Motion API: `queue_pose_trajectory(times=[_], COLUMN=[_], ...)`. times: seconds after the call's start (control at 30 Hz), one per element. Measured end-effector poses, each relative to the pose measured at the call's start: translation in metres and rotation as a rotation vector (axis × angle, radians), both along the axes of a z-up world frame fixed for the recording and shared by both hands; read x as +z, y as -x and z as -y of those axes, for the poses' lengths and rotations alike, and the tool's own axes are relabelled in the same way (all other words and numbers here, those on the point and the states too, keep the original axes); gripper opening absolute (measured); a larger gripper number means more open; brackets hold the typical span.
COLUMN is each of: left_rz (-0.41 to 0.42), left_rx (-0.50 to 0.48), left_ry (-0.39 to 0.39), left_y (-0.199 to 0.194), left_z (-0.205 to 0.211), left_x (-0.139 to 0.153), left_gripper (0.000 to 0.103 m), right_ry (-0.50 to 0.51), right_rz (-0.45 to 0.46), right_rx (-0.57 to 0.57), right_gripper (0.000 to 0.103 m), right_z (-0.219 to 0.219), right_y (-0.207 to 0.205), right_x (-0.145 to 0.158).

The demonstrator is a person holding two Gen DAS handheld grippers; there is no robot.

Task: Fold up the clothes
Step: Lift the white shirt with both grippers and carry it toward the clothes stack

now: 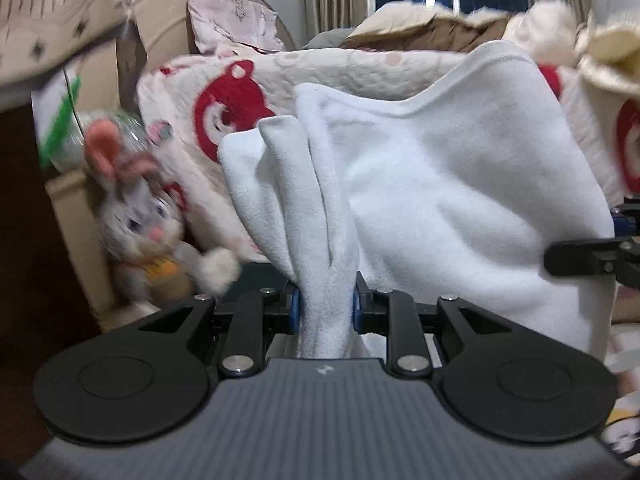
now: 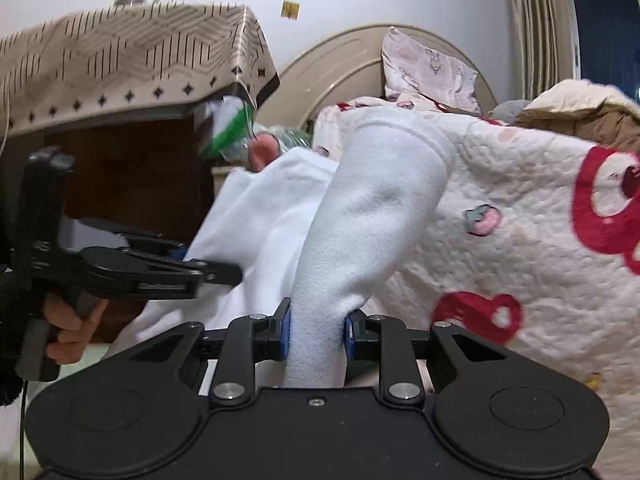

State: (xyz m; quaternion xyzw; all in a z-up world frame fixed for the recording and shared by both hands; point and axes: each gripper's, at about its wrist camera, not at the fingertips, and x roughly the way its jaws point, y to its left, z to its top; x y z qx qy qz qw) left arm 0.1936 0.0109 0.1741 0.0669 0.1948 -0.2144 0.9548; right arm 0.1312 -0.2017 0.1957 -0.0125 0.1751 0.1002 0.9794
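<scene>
The blurred plush rabbit (image 1: pixel 140 216) shows whole only in the left view. There the left gripper (image 1: pixel 326 306) pinches a bunched fold of the white garment (image 1: pixel 460 200), which hangs raised before the quilt (image 1: pixel 192 96) and hides the bed behind. In the right view, a hand (image 2: pixel 68 320) holds that gripper (image 2: pixel 212 270); the right gripper (image 2: pixel 316 330) clamps a sleeve-like roll.

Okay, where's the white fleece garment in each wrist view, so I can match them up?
Left wrist: the white fleece garment fills centre and right, bunched in the left gripper.
Right wrist: it rises at centre from the right gripper, spreading left.
Shared landmark: the red-printed quilt behind it.
</scene>
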Motion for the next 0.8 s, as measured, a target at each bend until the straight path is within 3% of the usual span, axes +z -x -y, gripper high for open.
queue_pose_trajectory(times=[0.13,0.3,0.4,0.47,0.57,0.6,0.73,0.8], left_rz=[-0.087,-0.102,-0.163,-0.27,-0.263,-0.25,-0.199,-0.173], left_rx=[0.082,0.156,0.171,0.17,0.214,0.216,0.223,0.227], left_ry=[-0.047,-0.259,-0.351,-0.393,-0.381,-0.377,-0.363,-0.355], left_y=[-0.048,-0.114,-0.167,-0.2,-0.217,-0.218,-0.222,-0.224], left_z=[-0.007,0.021,0.044,0.053,0.052,0.049,0.038,0.033], left_x=[0.012,0.004,-0.027,-0.065,-0.107,-0.106,-0.099,-0.095], left_gripper=[0.022,0.022,0.023,0.025,0.029,0.029,0.033,0.037], right_ry=[-0.155,-0.413,-0.501,-0.515,-0.657,-0.712,-0.719,-0.746], right_rz=[-0.012,-0.127,-0.176,-0.206,-0.228,-0.23,-0.22,-0.229], right_rx=[0.014,0.046,0.032,0.003,-0.05,-0.046,0.001,0.03], right_gripper=[0.027,0.027,0.027,0.028,0.038,0.04,0.059,0.059], right_z=[0.012,0.036,0.047,0.05,0.068,0.074,0.085,0.088], right_y=[-0.044,-0.101,-0.138,-0.162,-0.177,-0.178,-0.178,-0.177], right_x=[-0.013,-0.051,-0.092,-0.123,-0.169,-0.18,-0.183,-0.183])
